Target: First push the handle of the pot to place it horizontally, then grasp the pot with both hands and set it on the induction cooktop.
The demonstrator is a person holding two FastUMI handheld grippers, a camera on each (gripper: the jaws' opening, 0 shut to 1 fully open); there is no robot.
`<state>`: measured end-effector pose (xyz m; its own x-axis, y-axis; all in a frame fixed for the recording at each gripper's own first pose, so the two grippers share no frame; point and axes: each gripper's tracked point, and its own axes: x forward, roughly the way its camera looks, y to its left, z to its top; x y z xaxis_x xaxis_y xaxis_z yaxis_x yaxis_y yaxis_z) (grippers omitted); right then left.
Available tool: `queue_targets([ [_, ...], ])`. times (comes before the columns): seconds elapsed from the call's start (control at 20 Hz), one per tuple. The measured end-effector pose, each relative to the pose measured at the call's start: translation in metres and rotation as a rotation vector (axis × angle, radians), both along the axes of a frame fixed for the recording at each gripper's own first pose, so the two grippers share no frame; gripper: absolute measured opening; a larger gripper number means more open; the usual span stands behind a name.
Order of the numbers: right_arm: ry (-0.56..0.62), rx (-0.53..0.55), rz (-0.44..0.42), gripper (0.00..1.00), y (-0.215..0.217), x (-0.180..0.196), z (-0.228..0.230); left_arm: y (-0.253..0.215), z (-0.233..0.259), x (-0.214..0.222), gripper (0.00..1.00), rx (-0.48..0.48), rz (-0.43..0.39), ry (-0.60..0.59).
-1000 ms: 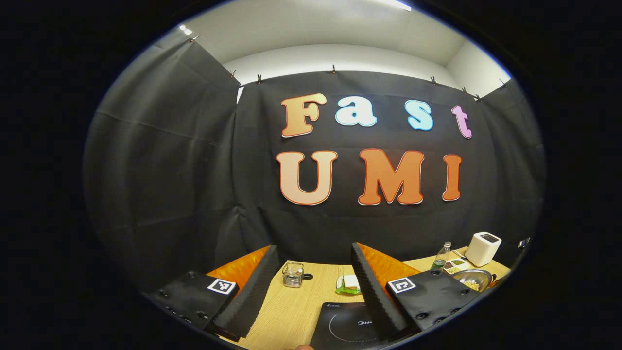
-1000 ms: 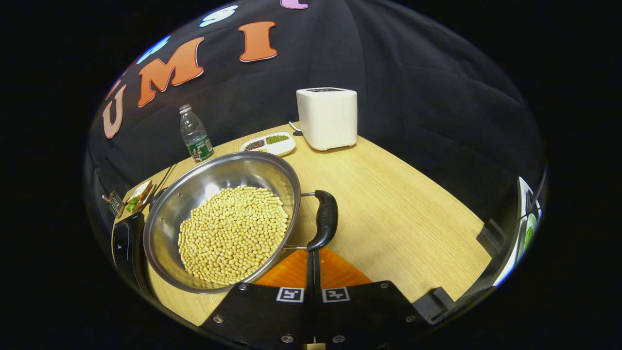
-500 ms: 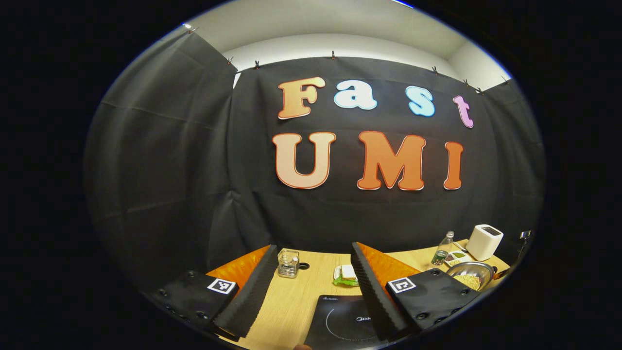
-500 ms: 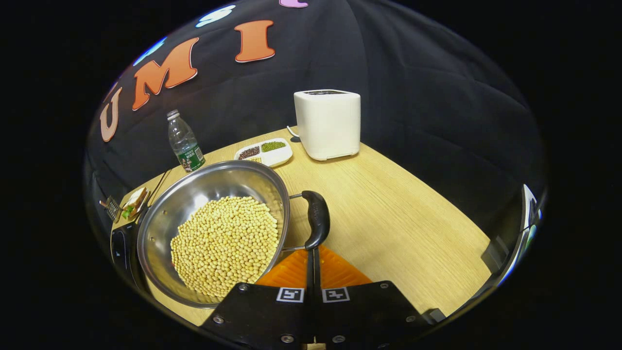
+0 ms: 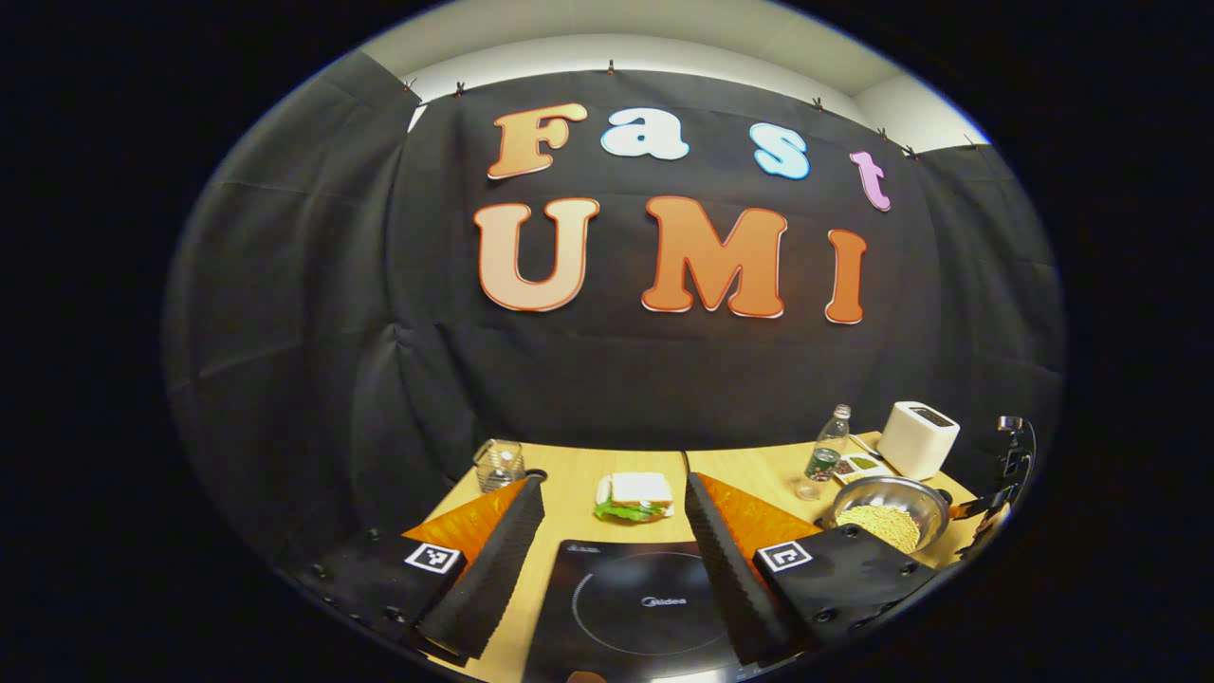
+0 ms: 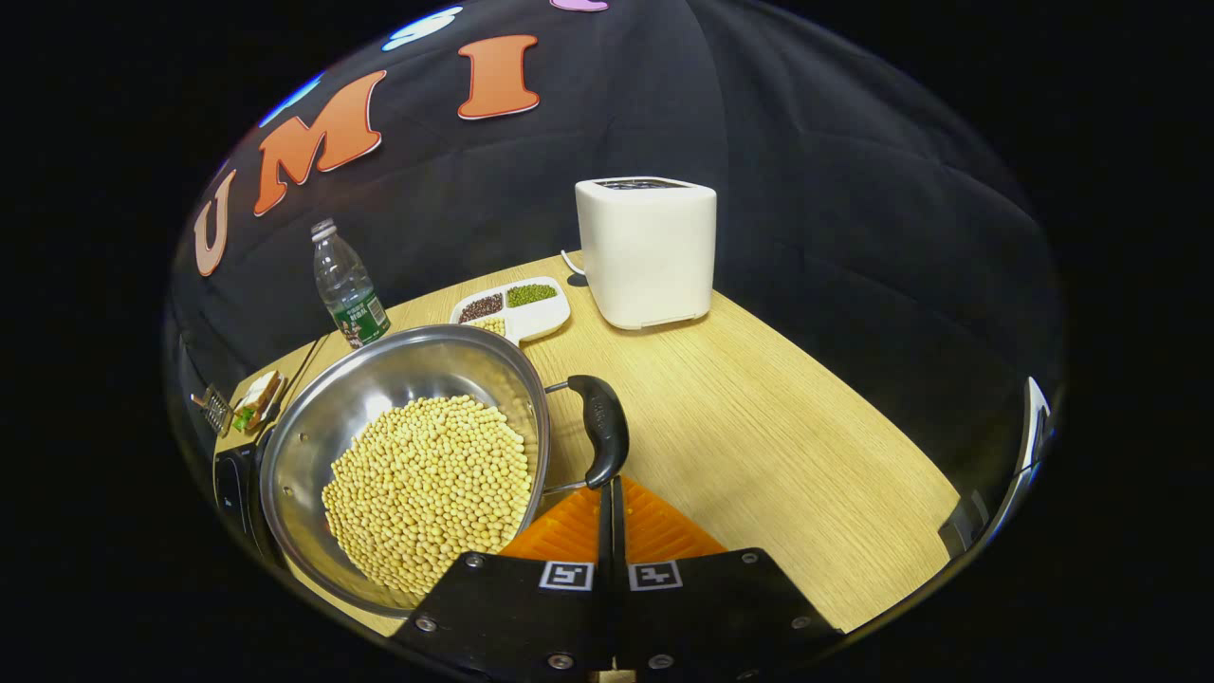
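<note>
Pressure should be kept low and steady on the black curved handle [image 6: 603,429] of the round steel pot of yellow beans [image 6: 403,455], so nothing spills. The right tongs [image 6: 608,493] are closed together, empty, tips touching the handle's near end. The left tongs [image 5: 612,531] are held wide open, empty, above the black induction cooktop [image 5: 635,607], left of the pot on the wooden bench [image 6: 759,417].
</note>
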<state>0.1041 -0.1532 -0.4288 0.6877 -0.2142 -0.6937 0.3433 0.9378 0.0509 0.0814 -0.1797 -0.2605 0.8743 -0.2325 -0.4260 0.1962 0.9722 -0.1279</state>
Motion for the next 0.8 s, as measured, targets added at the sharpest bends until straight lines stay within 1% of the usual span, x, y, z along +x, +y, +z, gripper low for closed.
queue_targets([
  [0.1, 0.001, 0.004, 0.010, 0.00, 0.001, 0.004, -0.001, -0.027, -0.018, -0.007, 0.96, -0.012, -0.040, 0.040],
  [0.15, 0.004, 0.001, 0.016, 0.00, 0.000, 0.006, -0.001, -0.041, -0.026, -0.010, 0.99, -0.016, -0.062, 0.056],
  [0.3, 0.004, -0.001, 0.032, 0.00, -0.003, 0.014, -0.002, -0.086, -0.050, -0.015, 0.98, -0.035, -0.112, 0.092],
  [0.55, 0.009, 0.023, 0.059, 0.00, -0.005, 0.023, -0.004, -0.168, -0.095, -0.037, 0.99, -0.062, -0.210, 0.200],
  [0.8, 0.009, 0.010, 0.049, 0.01, -0.025, 0.015, 0.004, -0.227, -0.131, -0.043, 0.99, -0.038, -0.257, 0.256],
])
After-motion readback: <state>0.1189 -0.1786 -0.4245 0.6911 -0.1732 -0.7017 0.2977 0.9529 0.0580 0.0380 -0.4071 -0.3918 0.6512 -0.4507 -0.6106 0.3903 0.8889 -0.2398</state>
